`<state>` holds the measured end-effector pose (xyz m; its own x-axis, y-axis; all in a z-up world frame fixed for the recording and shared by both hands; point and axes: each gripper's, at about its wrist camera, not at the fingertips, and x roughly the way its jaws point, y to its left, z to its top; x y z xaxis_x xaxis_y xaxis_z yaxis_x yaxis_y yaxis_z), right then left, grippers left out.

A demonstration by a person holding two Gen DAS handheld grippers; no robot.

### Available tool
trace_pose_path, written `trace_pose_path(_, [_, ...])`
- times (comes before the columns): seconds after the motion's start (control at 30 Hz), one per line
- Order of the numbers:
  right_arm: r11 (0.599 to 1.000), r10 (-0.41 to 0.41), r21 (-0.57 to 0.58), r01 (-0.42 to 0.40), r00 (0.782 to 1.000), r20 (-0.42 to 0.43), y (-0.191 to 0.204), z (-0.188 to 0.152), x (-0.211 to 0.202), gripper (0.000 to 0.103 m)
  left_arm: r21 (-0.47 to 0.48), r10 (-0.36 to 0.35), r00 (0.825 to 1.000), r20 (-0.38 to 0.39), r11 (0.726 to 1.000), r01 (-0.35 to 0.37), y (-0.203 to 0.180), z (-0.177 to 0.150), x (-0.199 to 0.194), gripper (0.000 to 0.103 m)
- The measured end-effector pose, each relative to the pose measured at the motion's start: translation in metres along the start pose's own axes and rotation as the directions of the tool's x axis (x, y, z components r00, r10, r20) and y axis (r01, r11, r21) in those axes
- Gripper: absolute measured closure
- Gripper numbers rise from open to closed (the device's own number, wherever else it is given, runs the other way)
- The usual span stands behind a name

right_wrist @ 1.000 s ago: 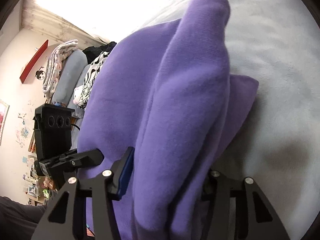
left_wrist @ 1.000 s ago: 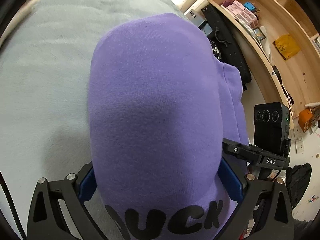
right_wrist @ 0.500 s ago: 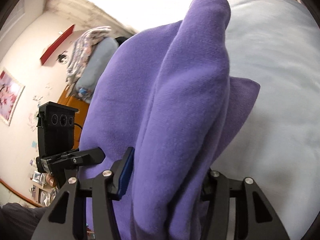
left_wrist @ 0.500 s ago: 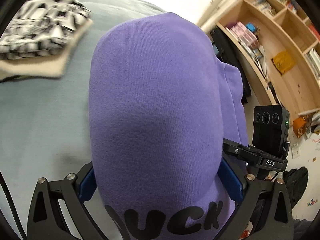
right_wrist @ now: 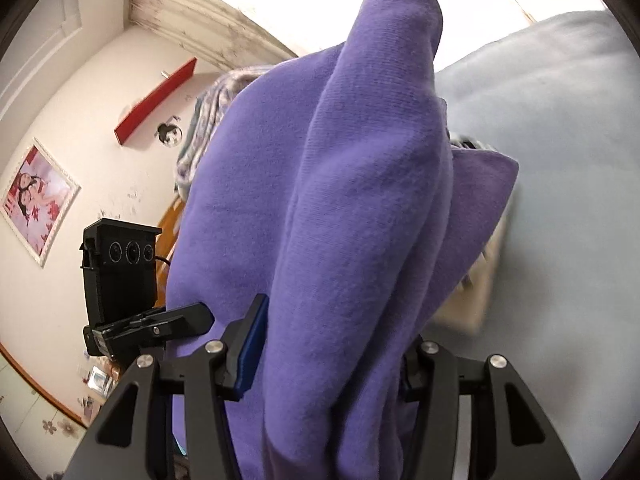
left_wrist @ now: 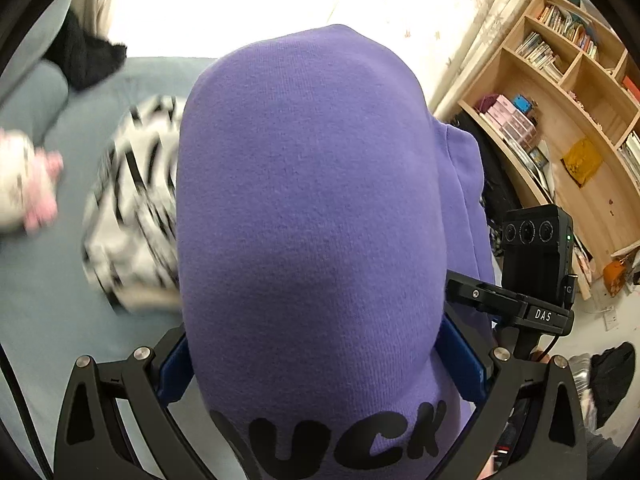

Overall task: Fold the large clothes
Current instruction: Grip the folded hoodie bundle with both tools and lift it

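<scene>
A folded purple sweatshirt (left_wrist: pixel 308 208) with black lettering bulges between the blue pads of my left gripper (left_wrist: pixel 320 364), which is shut on it. The same purple sweatshirt (right_wrist: pixel 344 208) stands bunched in thick folds between the fingers of my right gripper (right_wrist: pixel 328 344), shut on it too. Both grippers hold the bundle up above the grey-blue bed (left_wrist: pixel 48 320). In the left wrist view the right gripper's black camera unit (left_wrist: pixel 536 252) shows beside the cloth; in the right wrist view the left one's unit (right_wrist: pixel 120 264) shows at the left.
A black-and-white patterned folded garment (left_wrist: pixel 132 216) lies on the bed below the bundle, a pink-and-white item (left_wrist: pixel 28 184) at far left. Wooden bookshelves (left_wrist: pixel 568 104) stand at the right. A wall with a red shelf (right_wrist: pixel 156 100) and a framed picture (right_wrist: pixel 38 200) is left.
Both grippers have risen and swung across with the sweatshirt. The patterned garment has slid from the upper left to under the bundle, and the wall and window have come into view.
</scene>
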<state>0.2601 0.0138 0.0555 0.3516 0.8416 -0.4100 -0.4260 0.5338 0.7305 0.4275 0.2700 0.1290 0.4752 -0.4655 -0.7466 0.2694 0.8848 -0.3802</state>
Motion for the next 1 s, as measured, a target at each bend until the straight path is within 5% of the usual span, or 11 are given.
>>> trace_pose_path(0.2, [0.998, 0.058, 0.013, -0.060, 0.995, 0.080, -0.016, 0.004, -0.006, 0.050, 0.082, 0.062, 0.998, 0.027, 0.995, -0.064, 0.067, 0.110, 0.020, 0.001])
trace_pose_path(0.33, [0.990, 0.068, 0.119, -0.079, 0.993, 0.097, -0.070, 0.028, 0.054, 0.049, 0.111, 0.105, 0.994, -0.029, 0.989, -0.101, 0.120, 0.157, 0.078, 0.000])
trace_pose_path(0.47, [0.972, -0.048, 0.227, 0.053, 0.998, -0.028, -0.149, 0.020, 0.124, 0.051, 0.050, 0.232, 0.961, -0.152, 0.973, -0.227, 0.182, 0.158, 0.166, 0.000])
trace_pose_path(0.53, [0.966, -0.038, 0.255, 0.042, 0.999, -0.019, -0.166, 0.013, 0.131, 0.052, -0.090, 0.099, 0.983, -0.156, 0.989, -0.114, 0.210, 0.155, 0.183, 0.000])
trace_pose_path(0.6, [0.971, -0.030, 0.238, 0.030, 1.000, -0.001, -0.166, 0.012, 0.125, 0.048, -0.045, 0.076, 0.992, -0.098, 0.996, -0.081, 0.206, 0.156, 0.179, 0.000])
trace_pose_path(0.8, [0.980, -0.070, 0.181, 0.082, 0.995, -0.074, -0.145, 0.012, 0.130, 0.046, -0.046, 0.097, 0.991, -0.092, 0.994, -0.102, 0.198, 0.152, 0.174, 0.000])
trace_pose_path(1.0, [0.965, -0.226, 0.105, 0.239, 0.967, -0.120, -0.109, 0.015, 0.115, 0.046, -0.002, 0.248, 0.968, -0.028, 0.969, -0.248, 0.169, 0.140, 0.151, 0.000])
